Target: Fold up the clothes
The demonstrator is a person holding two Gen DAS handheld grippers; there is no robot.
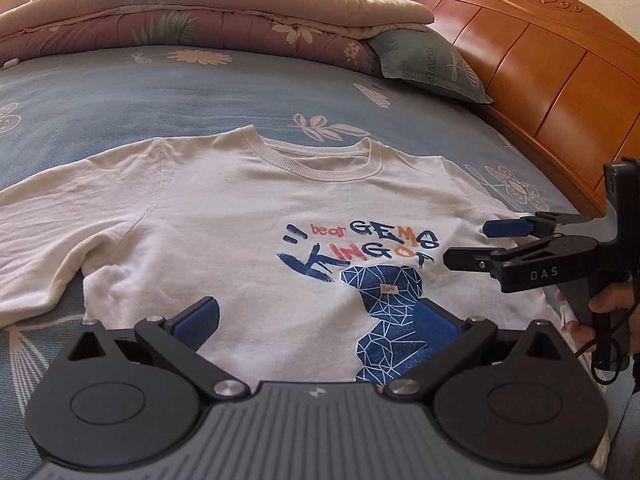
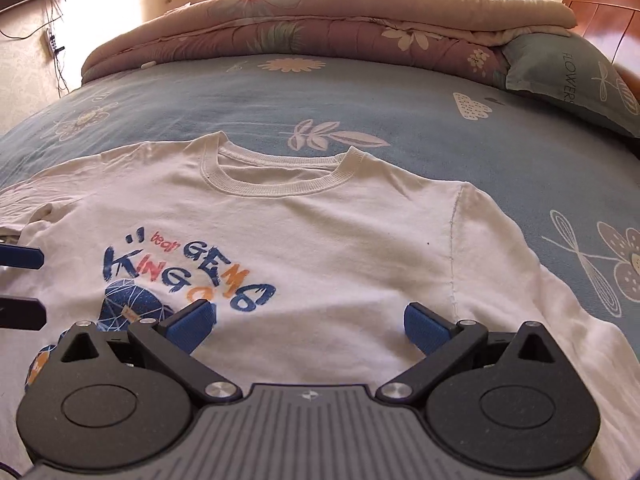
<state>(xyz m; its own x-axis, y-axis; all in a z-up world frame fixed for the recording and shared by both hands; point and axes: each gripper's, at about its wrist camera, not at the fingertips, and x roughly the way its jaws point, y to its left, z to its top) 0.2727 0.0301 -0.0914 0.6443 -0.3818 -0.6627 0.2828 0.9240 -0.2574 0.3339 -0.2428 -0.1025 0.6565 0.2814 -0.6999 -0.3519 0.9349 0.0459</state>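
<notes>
White T-shirt spread flat, print up, on bed, collar toward folded quilt. Bare sheet beyond collar. Left gripper and right gripper both spread wide, empty, above hem.

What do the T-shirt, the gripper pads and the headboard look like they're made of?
T-shirt: soft matte cream knit, likely cotton, judging by the ribbed collar and wrinkles; the print looks painted on.
Pads of the left gripper: blue, finely ridged, probably rubber or soft plastic.
Headboard: glossy varnished orange-brown wood, with grain and carved scrolls.
</notes>
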